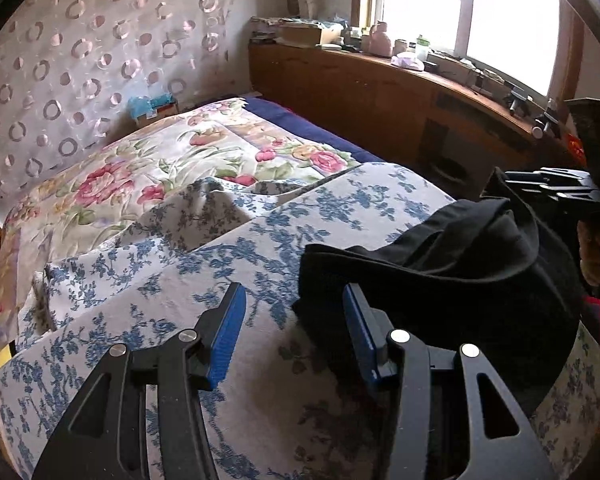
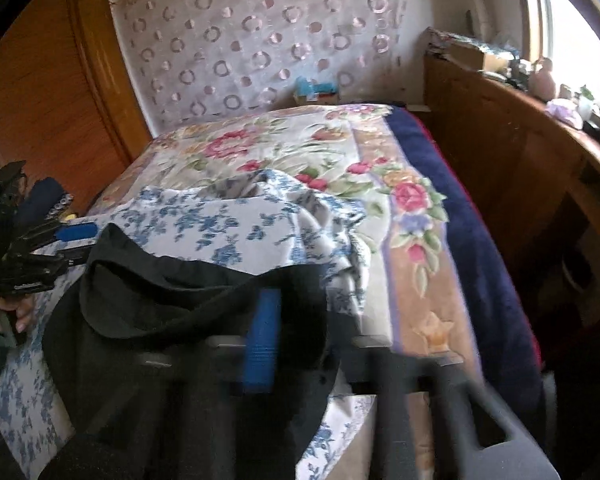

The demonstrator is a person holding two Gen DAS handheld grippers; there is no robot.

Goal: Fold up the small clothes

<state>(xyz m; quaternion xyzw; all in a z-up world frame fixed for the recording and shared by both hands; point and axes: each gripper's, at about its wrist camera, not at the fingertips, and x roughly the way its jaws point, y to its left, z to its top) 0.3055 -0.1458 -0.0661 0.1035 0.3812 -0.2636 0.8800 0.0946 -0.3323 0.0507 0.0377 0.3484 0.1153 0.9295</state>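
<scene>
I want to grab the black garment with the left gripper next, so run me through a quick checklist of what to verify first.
1. Left gripper open: ok, jaws spread, nothing between them.
2. Black garment within its line: ok, the edge lies by the right-hand finger.
3. Right gripper holding the garment: cannot tell, the view is blurred and cloth covers the fingers.
4. Garment flat: not ok, bunched and creased.
5. Blue-flowered sheet smooth underneath: not ok, rumpled behind.
</scene>
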